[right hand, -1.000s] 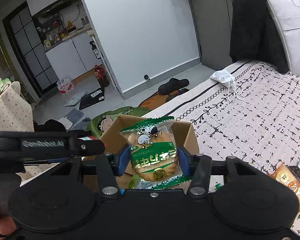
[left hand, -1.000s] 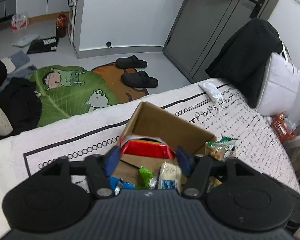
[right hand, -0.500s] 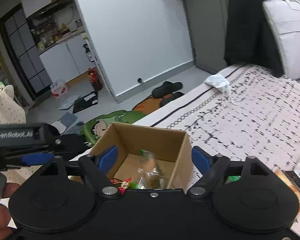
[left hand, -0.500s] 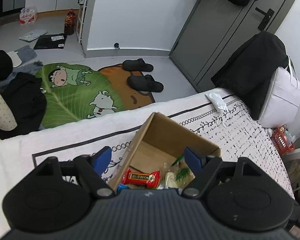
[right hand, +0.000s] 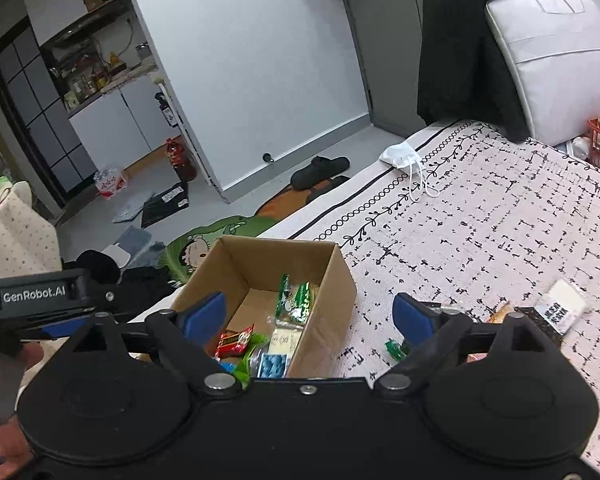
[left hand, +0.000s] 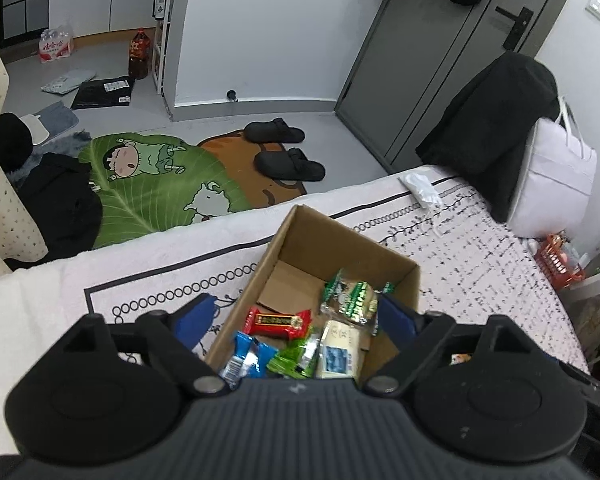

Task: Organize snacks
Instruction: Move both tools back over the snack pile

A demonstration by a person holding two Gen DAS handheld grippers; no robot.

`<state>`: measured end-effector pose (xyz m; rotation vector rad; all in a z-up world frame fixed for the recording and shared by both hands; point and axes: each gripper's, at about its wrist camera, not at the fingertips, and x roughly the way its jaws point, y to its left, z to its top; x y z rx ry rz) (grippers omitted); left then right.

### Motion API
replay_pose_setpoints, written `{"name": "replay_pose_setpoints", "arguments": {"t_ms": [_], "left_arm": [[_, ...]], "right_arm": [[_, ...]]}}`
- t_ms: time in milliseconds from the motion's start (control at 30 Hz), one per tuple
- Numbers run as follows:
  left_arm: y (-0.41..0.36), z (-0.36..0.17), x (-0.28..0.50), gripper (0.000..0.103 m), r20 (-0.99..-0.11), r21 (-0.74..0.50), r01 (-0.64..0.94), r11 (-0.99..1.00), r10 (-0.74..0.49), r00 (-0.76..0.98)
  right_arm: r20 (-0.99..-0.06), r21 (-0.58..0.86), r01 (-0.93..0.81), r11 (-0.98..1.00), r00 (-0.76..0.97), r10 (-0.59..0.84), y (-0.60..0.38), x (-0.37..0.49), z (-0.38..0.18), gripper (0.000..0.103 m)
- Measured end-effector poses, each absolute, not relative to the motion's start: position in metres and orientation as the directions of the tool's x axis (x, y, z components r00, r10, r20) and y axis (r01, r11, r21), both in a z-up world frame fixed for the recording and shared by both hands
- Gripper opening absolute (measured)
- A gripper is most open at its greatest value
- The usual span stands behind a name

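Both tools agape above box (left hand: 342,236)

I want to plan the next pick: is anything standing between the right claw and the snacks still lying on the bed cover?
Nothing visible blocks it. The right claw is open, and the small green snack lies on bare bed cover just right of the cardboard box.

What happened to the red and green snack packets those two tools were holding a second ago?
Both were let go into the cardboard box. The left tool dropped the red packet; the right tool dropped the green-and-white packet. Both tools are now open and empty above the box. The box and the white face mask stayed put.
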<state>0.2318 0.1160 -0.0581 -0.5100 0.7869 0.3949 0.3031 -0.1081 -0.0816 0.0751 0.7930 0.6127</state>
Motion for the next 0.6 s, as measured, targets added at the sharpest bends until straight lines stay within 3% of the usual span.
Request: {"name": "replay_pose_setpoints", "arguments": {"t_ms": [133, 333, 600], "left_arm": [[0.105, -0.05, 0.222, 0.098, -0.733, -0.285, -0.502, 0.816, 0.152, 0.664], [0.088, -0.04, 0.209, 0.103, -0.709, -0.274, -0.504, 0.819, 0.182, 0.682], [0.06, -0.03, 0.2, 0.103, -0.688, -0.284, -0.451, 0.846, 0.148, 0.711]], "right_arm": [[-0.64, 0.3, -0.487, 0.82, 0.535, 0.552, -0.121, 0.296, -0.072, 0.096], [-0.641, 0.29, -0.472, 0.833, 0.55, 0.535, -0.142, 0.285, -0.062, 0.103], [-0.63, 0.263, -0.446, 0.856, 0.592, 0.502, -0.178, 0.276, -0.046, 0.103]]}}
